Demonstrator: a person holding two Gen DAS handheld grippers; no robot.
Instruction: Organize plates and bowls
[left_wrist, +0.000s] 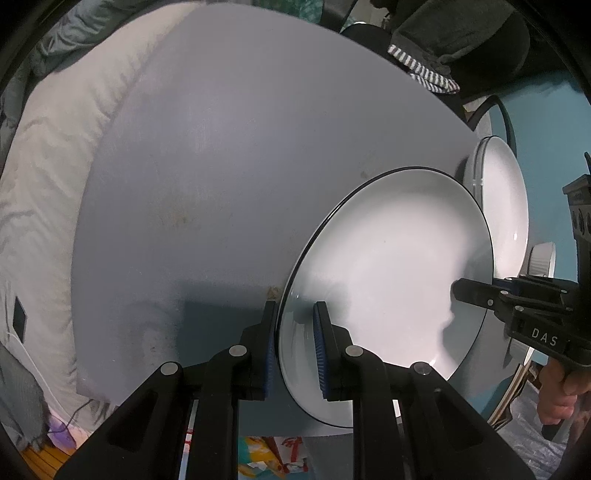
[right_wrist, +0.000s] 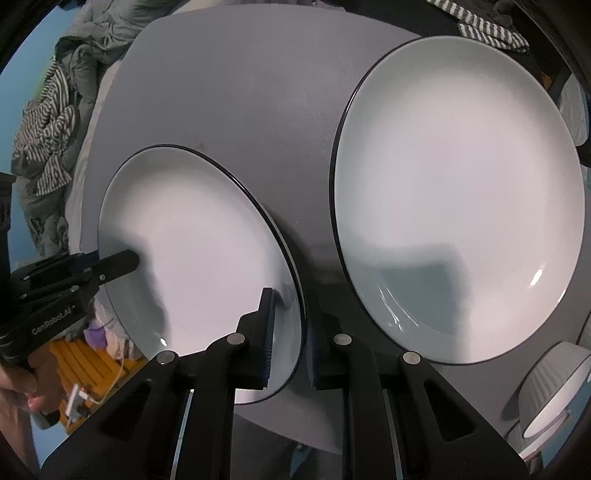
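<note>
A white plate with a dark rim is held over the grey table by both grippers. My left gripper is shut on its near rim, one finger on each face. My right gripper is shut on the opposite rim; it shows in the left wrist view at the right. The left gripper shows in the right wrist view at the left. A second white plate lies on the table to the right.
A ribbed white bowl sits at the table's right edge. Striped cloth and bedding lie around the table. The table's near edge is just under the grippers.
</note>
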